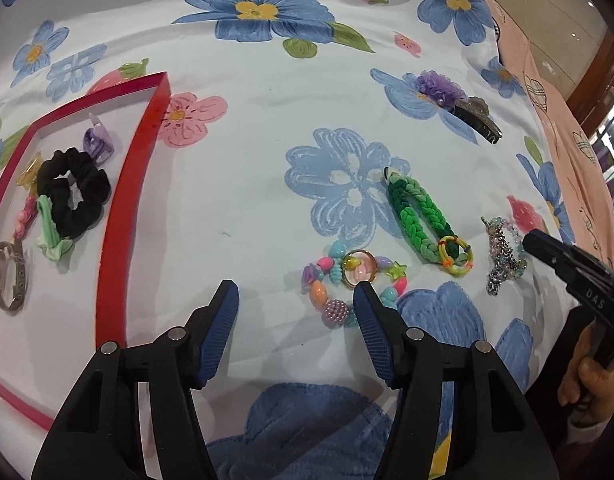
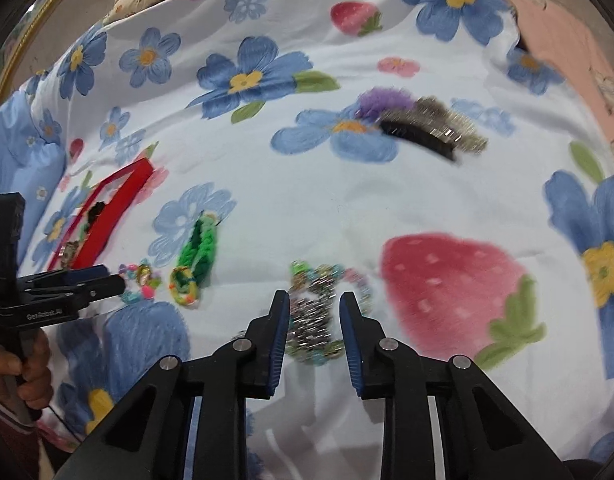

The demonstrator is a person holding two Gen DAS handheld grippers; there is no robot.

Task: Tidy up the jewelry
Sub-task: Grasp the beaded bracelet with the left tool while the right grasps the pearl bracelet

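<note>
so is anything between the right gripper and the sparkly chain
Nothing visible. The sparkly chain lies on the floral cloth right between the right gripper's fingers, which have not yet pressed on it. The green braid sits well off to the side.

Inside one red tray (image 1: 119,216) at the left of the left wrist frame, six pieces are lying: one black scrunchie (image 1: 73,192), one purple hair tie (image 1: 99,144), one yellow clip (image 1: 29,174), one pink beaded piece (image 1: 23,218), one mint-green tie (image 1: 51,232) and one watch (image 1: 5,276). Out on the flowered cloth (image 1: 267,120), five more pieces are sitting in the centre and right: one colourful beaded bracelet (image 1: 347,284), one green braided loop (image 1: 423,216), one small multicoloured ring (image 1: 456,258), one sparkly chain bracelet (image 1: 503,254) and one purple-flowered glitter hair clip (image 1: 455,100).
</note>
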